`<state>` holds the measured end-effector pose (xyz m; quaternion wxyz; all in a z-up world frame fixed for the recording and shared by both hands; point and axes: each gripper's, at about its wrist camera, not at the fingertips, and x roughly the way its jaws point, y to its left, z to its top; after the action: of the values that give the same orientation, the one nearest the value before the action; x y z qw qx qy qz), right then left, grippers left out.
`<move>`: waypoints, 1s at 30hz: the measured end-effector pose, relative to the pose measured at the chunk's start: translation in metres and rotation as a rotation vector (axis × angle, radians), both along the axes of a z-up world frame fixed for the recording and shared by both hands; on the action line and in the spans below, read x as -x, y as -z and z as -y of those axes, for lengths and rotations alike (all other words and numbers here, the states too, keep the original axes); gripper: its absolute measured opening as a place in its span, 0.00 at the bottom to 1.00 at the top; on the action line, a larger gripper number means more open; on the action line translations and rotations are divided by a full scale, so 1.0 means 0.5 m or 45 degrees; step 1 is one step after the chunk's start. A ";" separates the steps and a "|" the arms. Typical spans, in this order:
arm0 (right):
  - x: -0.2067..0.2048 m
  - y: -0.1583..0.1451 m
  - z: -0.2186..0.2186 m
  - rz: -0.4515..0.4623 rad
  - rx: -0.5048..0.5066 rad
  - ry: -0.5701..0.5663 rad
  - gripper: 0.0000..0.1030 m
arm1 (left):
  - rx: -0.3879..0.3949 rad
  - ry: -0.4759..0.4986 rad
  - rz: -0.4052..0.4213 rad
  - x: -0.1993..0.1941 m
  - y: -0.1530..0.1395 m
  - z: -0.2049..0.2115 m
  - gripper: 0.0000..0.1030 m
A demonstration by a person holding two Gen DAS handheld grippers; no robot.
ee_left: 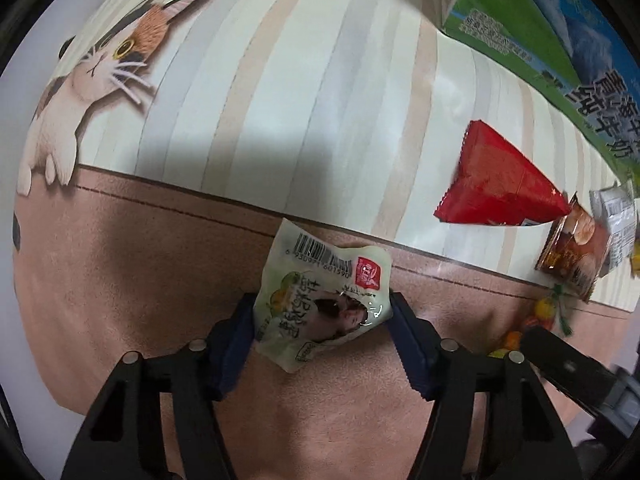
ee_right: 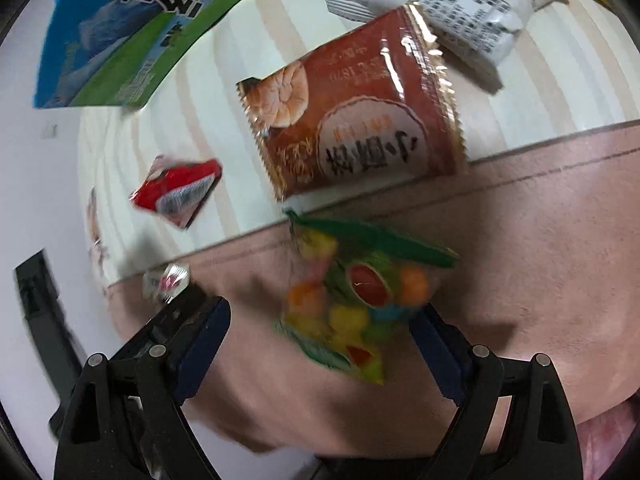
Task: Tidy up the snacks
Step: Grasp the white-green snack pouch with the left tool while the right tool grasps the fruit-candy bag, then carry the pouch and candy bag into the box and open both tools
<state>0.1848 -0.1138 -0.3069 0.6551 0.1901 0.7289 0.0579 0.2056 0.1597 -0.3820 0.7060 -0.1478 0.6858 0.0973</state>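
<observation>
A crumpled pale green snack packet with a barcode sits between the blue pads of my left gripper, which is shut on it above the pink band of the mat. In the right wrist view, a clear bag of colourful candies with a green top lies on the pink band between the fingers of my right gripper. That gripper is open: its right pad is close to the bag and its left pad stands well clear. The picture there is blurred.
On the striped part of the cat-print mat lie a red packet, a brown bread packet and white wrapped packets. A green and blue milk carton box stands at the mat's far edge. The two grippers are close side by side.
</observation>
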 end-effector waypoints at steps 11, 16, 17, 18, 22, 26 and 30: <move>0.053 -0.031 -0.071 0.227 0.337 -0.563 0.58 | 0.107 -0.042 -0.009 0.063 0.007 -0.024 0.62; 0.050 -0.026 -0.043 0.178 0.302 -0.512 0.62 | 0.146 -0.085 -0.040 0.053 0.022 -0.038 0.68; 0.047 -0.024 -0.044 0.174 0.295 -0.508 0.65 | 0.143 -0.086 -0.045 0.050 0.025 -0.038 0.68; 0.048 -0.021 -0.045 0.167 0.298 -0.509 0.65 | 0.142 -0.092 -0.042 0.046 0.027 -0.038 0.68; 0.040 0.001 -0.073 0.171 0.310 -0.501 0.62 | 0.114 -0.127 -0.015 0.044 0.026 -0.059 0.58; 0.069 0.013 -0.084 0.206 0.324 -0.504 0.55 | 0.080 -0.083 -0.005 0.059 0.021 -0.049 0.52; 0.093 -0.010 -0.055 0.186 0.249 -0.458 0.54 | 0.142 -0.058 -0.020 0.090 0.011 -0.008 0.51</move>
<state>0.1384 -0.0865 -0.3020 0.7007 -0.0122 0.7037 0.1168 0.1607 0.1637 -0.3874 0.6888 -0.2017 0.6922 0.0760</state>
